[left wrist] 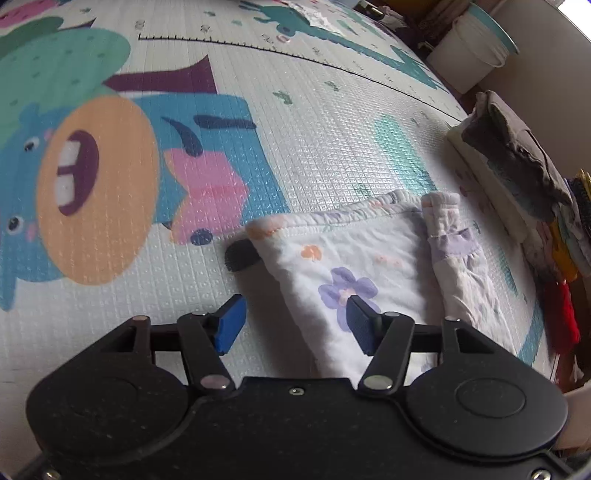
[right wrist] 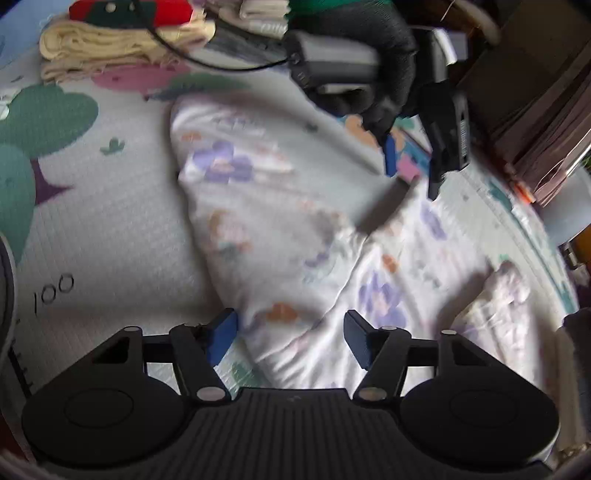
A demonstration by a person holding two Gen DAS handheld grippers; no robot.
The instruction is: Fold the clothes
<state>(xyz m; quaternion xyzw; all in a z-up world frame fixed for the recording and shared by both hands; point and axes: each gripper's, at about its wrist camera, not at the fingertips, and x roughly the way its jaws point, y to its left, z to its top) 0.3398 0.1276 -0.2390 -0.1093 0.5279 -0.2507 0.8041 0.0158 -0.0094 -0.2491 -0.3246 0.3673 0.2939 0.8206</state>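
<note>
A white garment with purple and orange flowers (left wrist: 354, 266) lies on the play mat, a rolled sleeve (left wrist: 458, 251) along its right side. My left gripper (left wrist: 295, 323) hovers over its near left edge, blue pads apart, the right pad above the cloth and the left pad above bare mat. In the right wrist view the same garment (right wrist: 258, 206) spreads across the middle, blurred. My right gripper (right wrist: 290, 336) stands open over its near edge; cloth lies under the gap and the pads do not press it. A black-gloved hand (right wrist: 373, 66) holds the left gripper (right wrist: 410, 170) at the garment's far side.
The cartoon-printed play mat (left wrist: 280, 122) covers the floor. A stack of folded clothes (left wrist: 517, 177) and a white bucket (left wrist: 469, 51) stand at its right edge. Cream folded cloth (right wrist: 110, 48) with a red item (right wrist: 129, 9) lies at the far left; a dark stack (right wrist: 546, 122) stands at the right.
</note>
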